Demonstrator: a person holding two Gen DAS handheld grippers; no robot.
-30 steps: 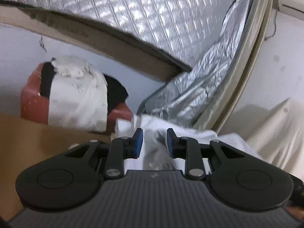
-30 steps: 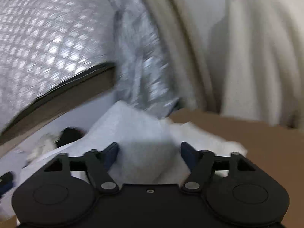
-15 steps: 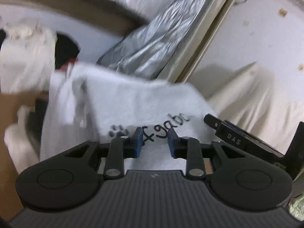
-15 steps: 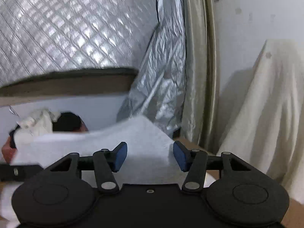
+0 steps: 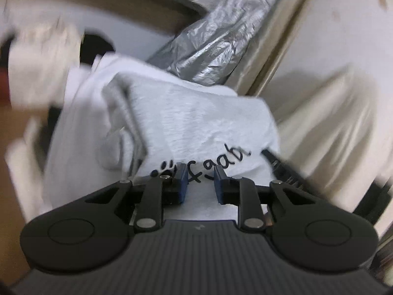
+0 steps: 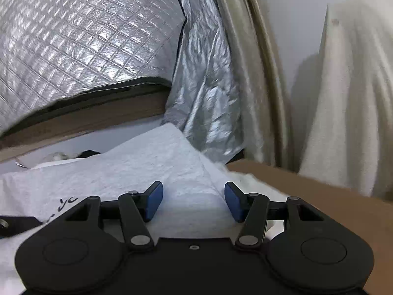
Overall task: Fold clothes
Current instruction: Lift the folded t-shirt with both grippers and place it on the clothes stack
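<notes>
- The left tongs [image 5: 200,180] are standing narrow with white shirt [image 5: 196,125] cloth between the pads – whether they are pinching it, I cannot tell.
- The right tongs [image 6: 194,201] are standing half-wide, having just been closing, the shirt's edge lying between them unpinched.
- The shirt is lying ahead of both tongs on the brown counter [image 6: 319,196].
- Judging: both should be gripping the same edge – then lifting evenly.

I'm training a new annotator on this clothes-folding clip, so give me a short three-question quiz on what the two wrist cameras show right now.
1. True or false: the white shirt bears black lettering.
2. The quilted foil behind the shirt is: A silver, B red, C green.
3. What colour is the surface beside the shirt in the right wrist view?

Key: 1 true; 2 A; 3 brown.
</notes>
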